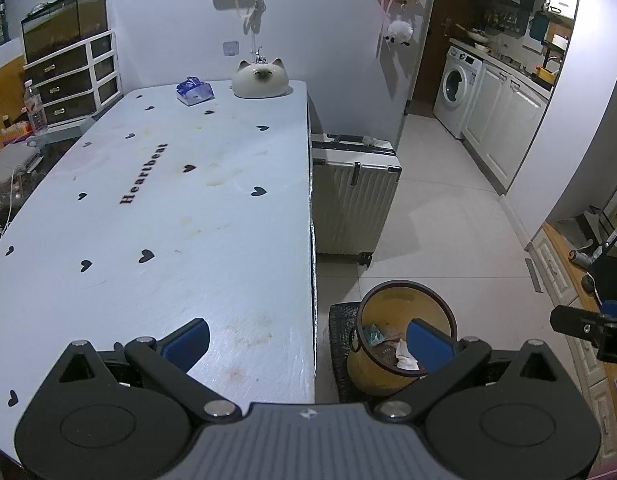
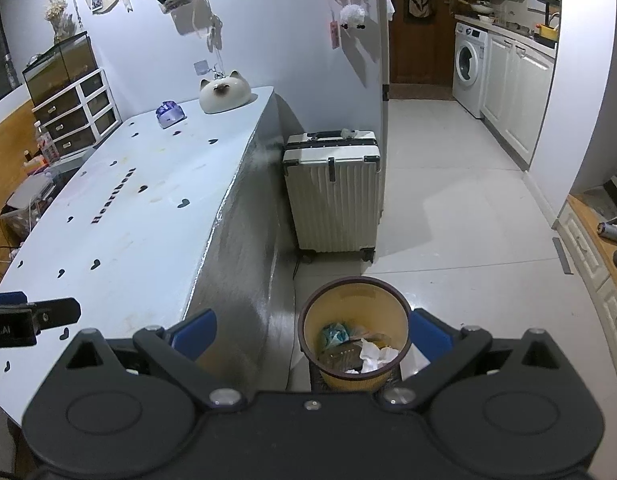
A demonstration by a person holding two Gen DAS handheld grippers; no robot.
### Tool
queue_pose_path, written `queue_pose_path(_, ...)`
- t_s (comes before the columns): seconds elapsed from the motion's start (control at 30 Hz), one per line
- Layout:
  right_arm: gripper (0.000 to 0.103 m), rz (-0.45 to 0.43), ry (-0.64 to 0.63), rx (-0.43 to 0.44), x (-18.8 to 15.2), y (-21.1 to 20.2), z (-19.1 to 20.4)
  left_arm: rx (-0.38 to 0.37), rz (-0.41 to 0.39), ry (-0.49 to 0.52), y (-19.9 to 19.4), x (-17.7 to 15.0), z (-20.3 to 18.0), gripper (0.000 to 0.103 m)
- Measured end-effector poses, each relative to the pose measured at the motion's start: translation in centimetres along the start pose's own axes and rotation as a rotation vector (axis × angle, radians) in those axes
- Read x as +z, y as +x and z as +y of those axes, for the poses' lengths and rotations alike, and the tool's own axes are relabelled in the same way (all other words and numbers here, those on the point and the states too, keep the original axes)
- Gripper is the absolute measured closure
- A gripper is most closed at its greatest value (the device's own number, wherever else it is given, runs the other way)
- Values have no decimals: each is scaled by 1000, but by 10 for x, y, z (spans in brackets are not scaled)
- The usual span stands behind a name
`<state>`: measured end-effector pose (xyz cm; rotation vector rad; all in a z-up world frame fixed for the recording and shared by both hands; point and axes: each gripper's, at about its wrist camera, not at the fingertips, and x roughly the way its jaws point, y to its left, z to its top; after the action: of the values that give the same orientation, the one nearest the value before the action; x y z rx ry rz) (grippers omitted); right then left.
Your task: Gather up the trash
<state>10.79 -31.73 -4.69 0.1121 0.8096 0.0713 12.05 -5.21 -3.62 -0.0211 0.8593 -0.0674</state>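
Both sets of jaws gape empty; right gripper (image 2: 312,330) hangs right over the bin (image 2: 354,330), left gripper (image 1: 308,340) has it at three o'clock, worktop (image 1: 168,208) crumpled wrapper (image 1: 194,91) far at eleven

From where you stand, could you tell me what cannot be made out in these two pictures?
- Bin bottom: both views, hidden by crumpled trash.
- Blue packet on the table: both views, too small to identify.
- Bin's near side: left view, hidden by the left gripper.

Yellow bin (image 2: 354,332) upright on floor — crumpled trash (image 2: 370,354) inside
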Motion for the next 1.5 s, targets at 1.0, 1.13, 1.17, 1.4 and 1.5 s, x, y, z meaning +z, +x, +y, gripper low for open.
queue_pose_path(1.0, 0, -47, -8, 0, -18, -35, 4, 32, -55, 3, -37, -20, -6, 0)
queue_pose_path(1.13, 0, -53, -11, 0, -18, -37, 5, 35, -62, 2, -39, -20, -4, 0)
queue_pose_path(1.17, 0, -54, -12, -1, -18, -37, 6, 35, -63, 2, -40, -20, -4, 0)
queue_pose_path(1.4, 0, -54, -14, 1, -19, -38, 7, 35, -65, 3, -41, -21, -3, 0)
queue_pose_path(1.5, 0, -54, -14, 1, -19, -38, 7, 34, -66, 2, -41, -21, -2, 0)
